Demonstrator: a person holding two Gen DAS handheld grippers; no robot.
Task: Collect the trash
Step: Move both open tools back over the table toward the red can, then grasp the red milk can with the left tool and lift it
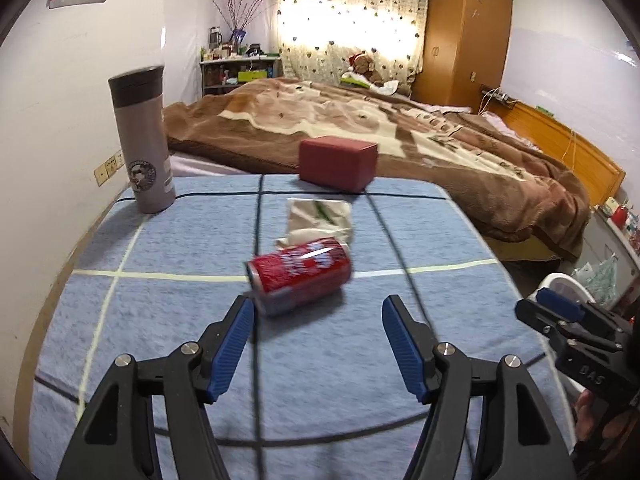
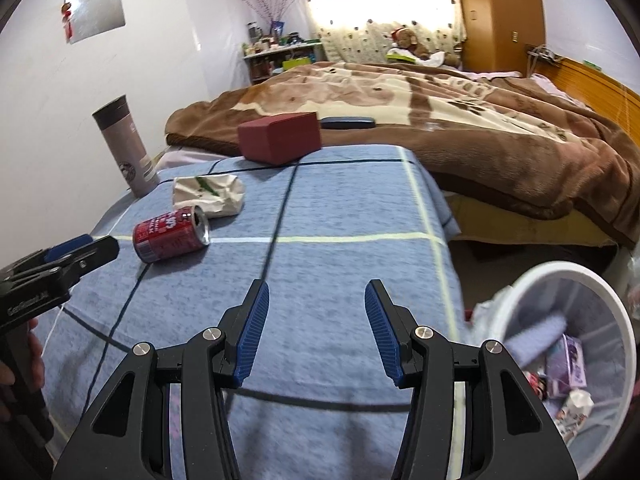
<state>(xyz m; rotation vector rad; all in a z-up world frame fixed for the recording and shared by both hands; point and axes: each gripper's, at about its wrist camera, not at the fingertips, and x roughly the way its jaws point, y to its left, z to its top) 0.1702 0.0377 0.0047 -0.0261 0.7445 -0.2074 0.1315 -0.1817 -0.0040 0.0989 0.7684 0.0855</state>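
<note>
A red drink can (image 1: pixel 300 276) (image 2: pixel 172 234) lies on its side on the blue checked tablecloth (image 1: pixel 160 320) (image 2: pixel 340 220). Just behind it lies a crumpled white paper cup (image 1: pixel 320 216) (image 2: pixel 208 194). My left gripper (image 1: pixel 318 308) is open, and the can lies just beyond its fingertips, nearer the left finger, with nothing between the pads. My right gripper (image 2: pixel 314 292) is open over bare cloth to the right of the can, holding nothing. A white mesh waste bin (image 2: pixel 576 280) with several pieces of rubbish inside stands on the floor by the table's right side.
A grey thermos (image 1: pixel 144 140) (image 2: pixel 126 148) stands at the table's far left. A dark red box (image 1: pixel 338 164) (image 2: pixel 280 138) sits at the far edge. A bed with a brown blanket (image 1: pixel 440 140) lies beyond. The right gripper's body (image 1: pixel 572 332) shows at the left wrist view's right edge.
</note>
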